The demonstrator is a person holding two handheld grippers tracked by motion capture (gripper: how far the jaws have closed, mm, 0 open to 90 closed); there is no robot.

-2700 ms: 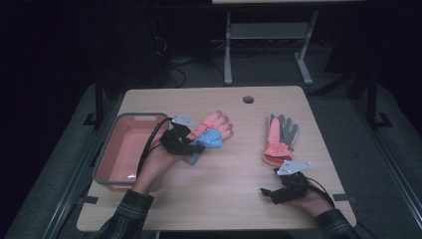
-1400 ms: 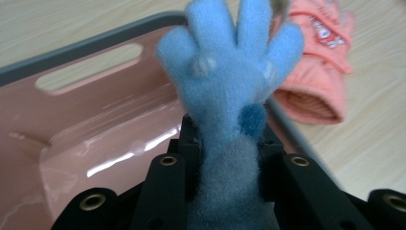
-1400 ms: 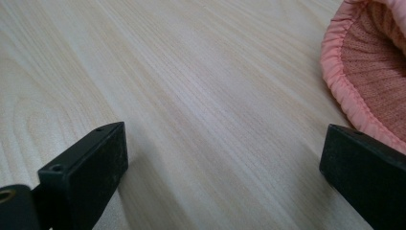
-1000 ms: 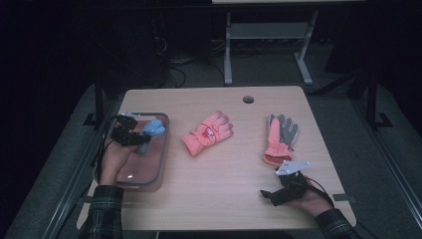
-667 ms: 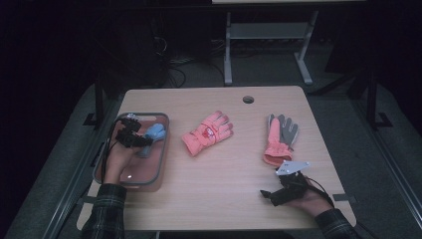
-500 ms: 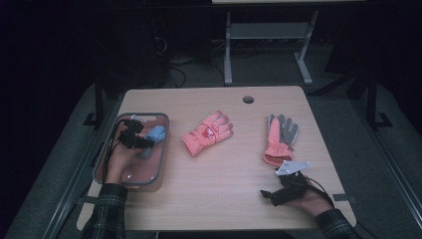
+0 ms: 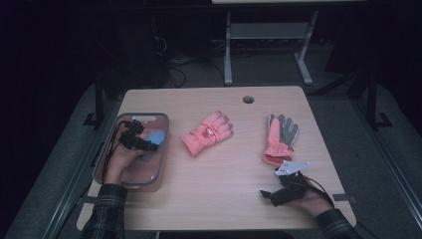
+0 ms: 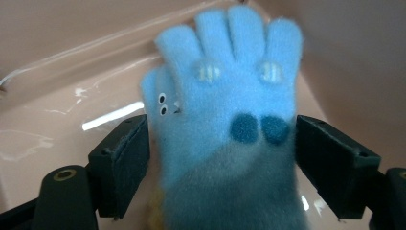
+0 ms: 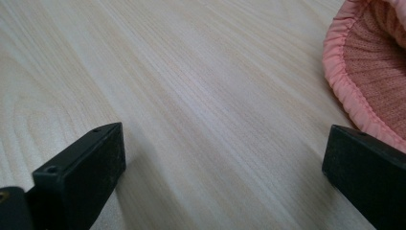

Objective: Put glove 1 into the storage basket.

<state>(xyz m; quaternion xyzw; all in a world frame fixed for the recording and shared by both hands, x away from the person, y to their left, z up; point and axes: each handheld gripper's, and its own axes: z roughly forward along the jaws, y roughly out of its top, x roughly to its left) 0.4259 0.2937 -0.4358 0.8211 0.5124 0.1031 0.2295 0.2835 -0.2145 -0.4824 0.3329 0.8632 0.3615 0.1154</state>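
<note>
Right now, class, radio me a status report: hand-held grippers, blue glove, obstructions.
Left hand-held gripper just opened, blue glove between jaws, in pink tray. Right hand-held gripper open, empty. Nothing in the way.

- Blue glove (image 8: 225, 129): fuzzy fleece-like cloth, matt, soft nap; darker grey knit toward the cuff.
- Tray (image 7: 110, 164): smooth pink plastic, glossy, with streaks of reflected light inside; grey rim.
- Left gripper (image 8: 222, 158): black matt plastic jaws, pads with a faintly grainy face.
- Table (image 7: 224, 194): light wood-grain top, smooth, satin sheen.
- Pink glove (image 7: 207, 133): padded cloth, matt.
- Pink-grey glove (image 7: 278, 138): cloth; gathered pink cuff, knit lining inside.
- Right gripper (image 9: 225, 191): black matt plastic jaws.
- Sleeve (image 7: 105, 211): plaid woven cloth.
</note>
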